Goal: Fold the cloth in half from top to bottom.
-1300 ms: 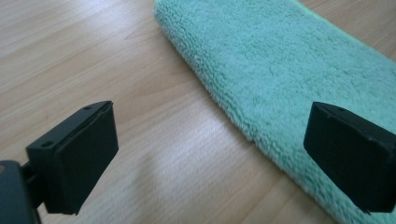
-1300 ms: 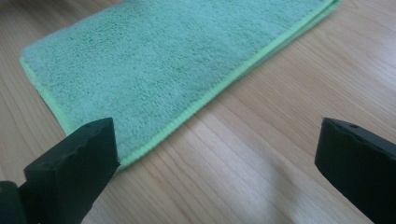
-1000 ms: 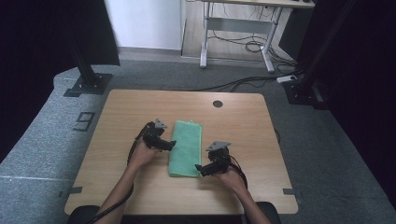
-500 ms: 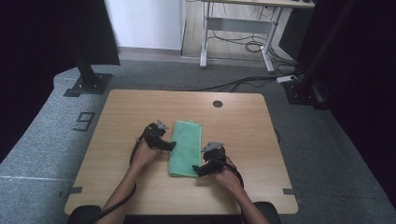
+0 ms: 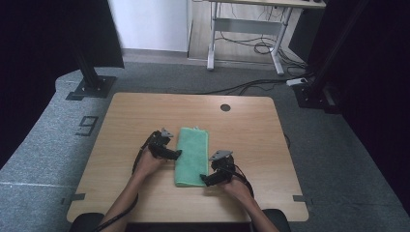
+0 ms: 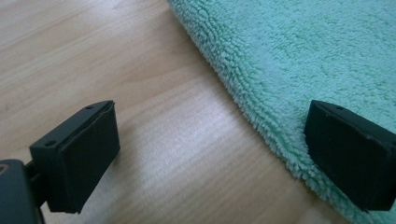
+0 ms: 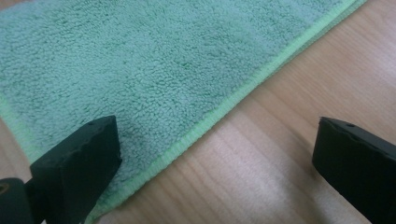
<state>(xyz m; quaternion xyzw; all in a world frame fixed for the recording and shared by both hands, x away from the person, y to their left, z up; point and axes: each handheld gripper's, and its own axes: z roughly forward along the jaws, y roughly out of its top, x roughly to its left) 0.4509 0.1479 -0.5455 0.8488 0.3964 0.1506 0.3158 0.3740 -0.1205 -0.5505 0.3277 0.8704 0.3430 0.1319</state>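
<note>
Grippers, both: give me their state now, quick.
Left gripper: open, straddling the folded green terry towel's edge, holding nothing.
Right gripper: open, straddling its hemmed edge, holding nothing.

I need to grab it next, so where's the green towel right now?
In the high view the green towel lies flat near the middle of the wooden table, between the open left gripper at its left edge and the open right gripper at its near right corner.

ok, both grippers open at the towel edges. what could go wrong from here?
1. The left gripper straddles the fluffy folded edge of the towel; closing may catch only the top layer.
2. The right gripper straddles the thin hemmed edge lying flat on the table; its jaws may slide over it or scrape wood.
3. The two grips sit at different heights along the towel, so lifting may skew it.
</note>
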